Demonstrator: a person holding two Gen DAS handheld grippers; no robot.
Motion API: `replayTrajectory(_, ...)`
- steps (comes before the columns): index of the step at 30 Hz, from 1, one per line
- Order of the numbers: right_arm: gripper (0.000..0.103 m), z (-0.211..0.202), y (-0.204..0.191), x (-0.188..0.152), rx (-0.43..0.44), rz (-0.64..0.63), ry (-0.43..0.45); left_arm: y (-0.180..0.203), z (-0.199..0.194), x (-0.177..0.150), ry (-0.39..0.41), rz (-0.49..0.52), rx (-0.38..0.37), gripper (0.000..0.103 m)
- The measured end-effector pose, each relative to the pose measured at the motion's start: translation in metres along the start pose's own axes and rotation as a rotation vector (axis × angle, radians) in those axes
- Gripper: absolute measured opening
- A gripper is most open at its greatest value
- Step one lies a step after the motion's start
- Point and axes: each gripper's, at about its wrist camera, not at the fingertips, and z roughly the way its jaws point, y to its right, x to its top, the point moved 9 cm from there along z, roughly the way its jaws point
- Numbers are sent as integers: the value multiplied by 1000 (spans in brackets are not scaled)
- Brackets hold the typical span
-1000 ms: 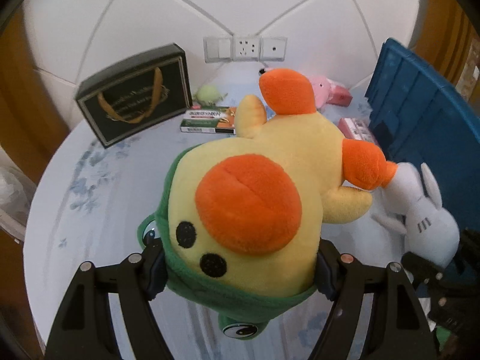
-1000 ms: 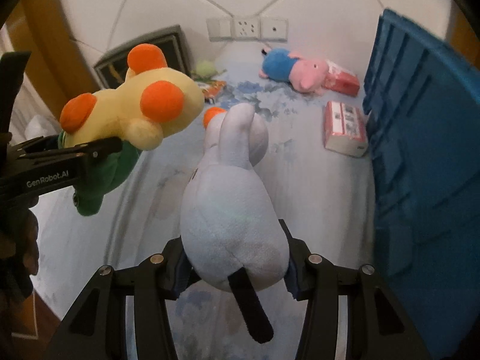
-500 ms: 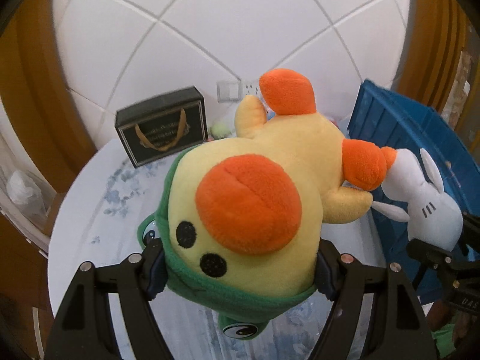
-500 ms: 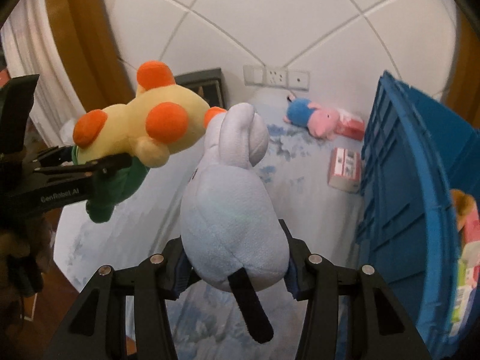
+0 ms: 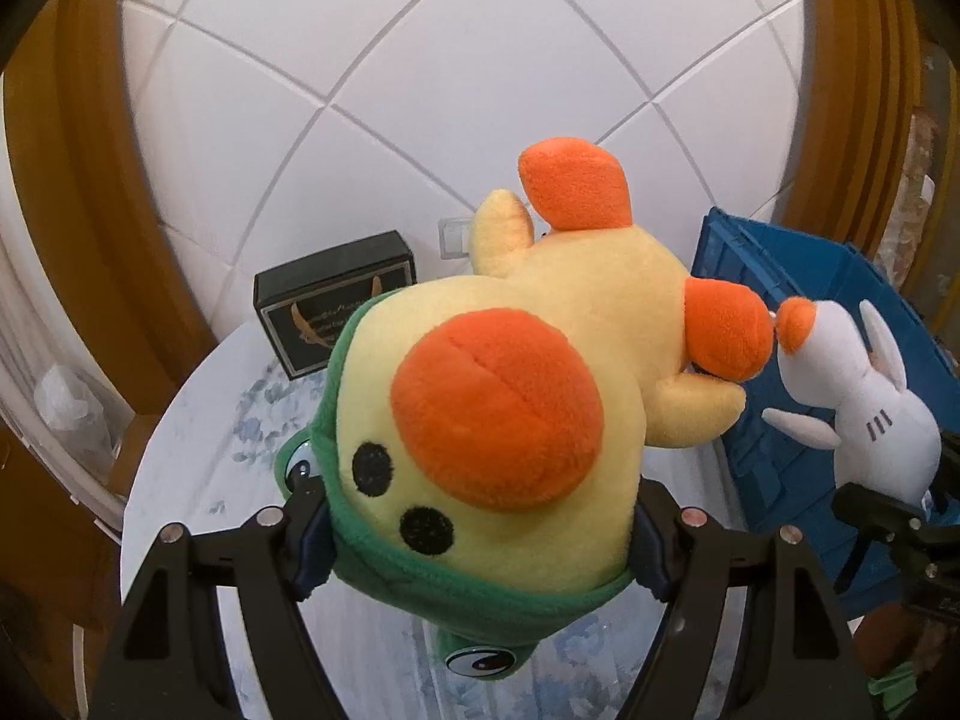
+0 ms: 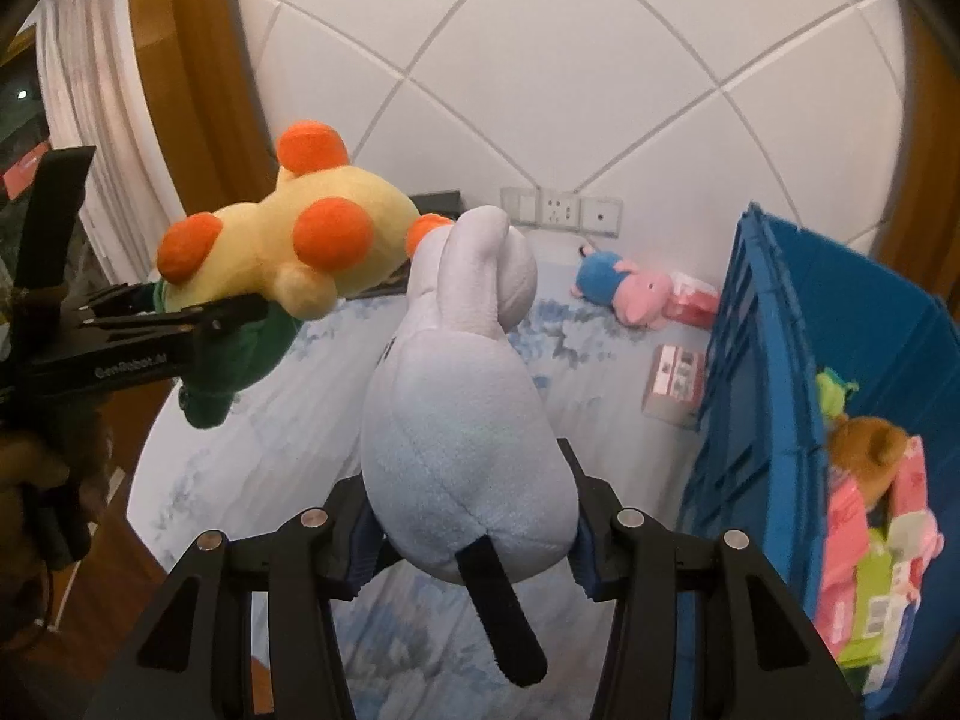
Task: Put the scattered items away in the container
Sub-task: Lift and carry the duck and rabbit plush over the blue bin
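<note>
The round table (image 6: 252, 480), spread with a blue-flowered white cloth, takes up the lower middle of both wrist views; its curved left edge (image 5: 150, 450) drops off toward wooden panelling, and the cloth between that edge and the crate lies mostly bare. The blue plastic crate (image 6: 774, 396) stands along the table's right side, its ribbed wall upright and its open top facing up; inside lie a brown teddy bear (image 6: 864, 450), pink and green boxes (image 6: 870, 570) and a small green toy (image 6: 837, 393).

The left gripper (image 5: 480, 531) is closed on the head of a yellow duck plush (image 5: 540, 372) wearing a green frog hood, both pads pressed into the hood, and the toy hangs clear above the cloth with its orange feet pointing toward the wall. The right gripper (image 6: 471, 531) is clamped round the body of a white rabbit plush (image 6: 462, 420), also lifted off the table, just left of the crate's wall. The duck's orange foot and the rabbit's orange tip (image 5: 795, 324) sit nearly touching in the air.

Against the back wall a black gift box (image 5: 327, 312) stands upright. A pink pig plush in a blue shirt (image 6: 624, 285) lies near the far table edge, touching a pink carton (image 6: 690, 303). Another pink-and-white carton (image 6: 675, 381) lies flat just beside the crate's outer wall.
</note>
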Motion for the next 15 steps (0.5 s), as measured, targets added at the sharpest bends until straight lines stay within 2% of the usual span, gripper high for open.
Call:
replayTrajectory(6, 49, -26, 15, 12, -9, 5, 57, 29, -9, 12, 33, 31, -9, 76)
replayTrajectory(15, 49, -56, 49, 14, -28, 36, 98, 76, -21, 29, 67, 67, -35, 76)
